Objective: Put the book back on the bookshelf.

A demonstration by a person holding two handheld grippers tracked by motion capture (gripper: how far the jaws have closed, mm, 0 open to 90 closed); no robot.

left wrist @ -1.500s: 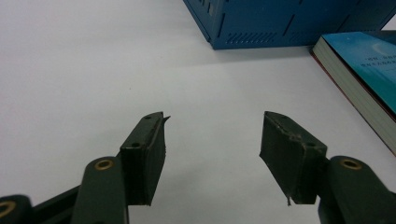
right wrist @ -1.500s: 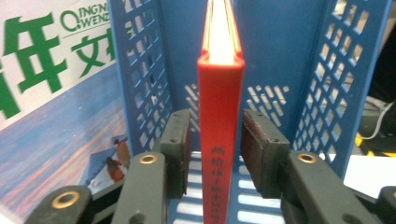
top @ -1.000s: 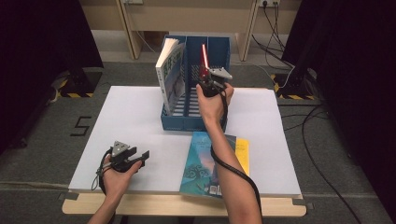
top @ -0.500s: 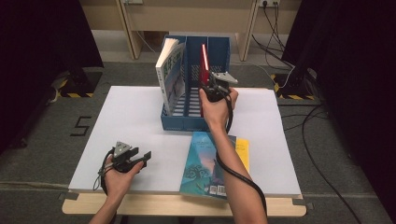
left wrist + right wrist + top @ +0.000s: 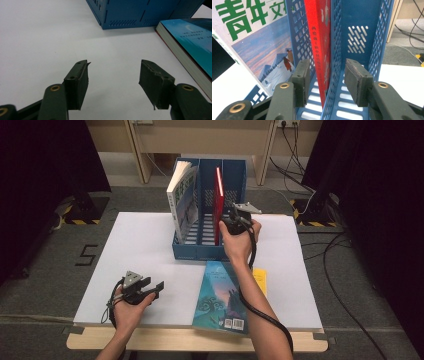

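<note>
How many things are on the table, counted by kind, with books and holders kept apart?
Books: 4. White magazine-style book upright in the holder's left slot, red book upright in the middle slot, teal book flat on the table, yellow book under the teal one.
File holders: 1. Blue, three slots.
Total: 5

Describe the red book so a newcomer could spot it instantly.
Start at the blue three-slot file rack standing at the far middle of the white table. The red book stands upright in the rack's middle slot, against the right divider, just ahead of the right gripper. It is thin and plain red, unlike the thicker magazine with green lettering leaning in the left slot.
</note>
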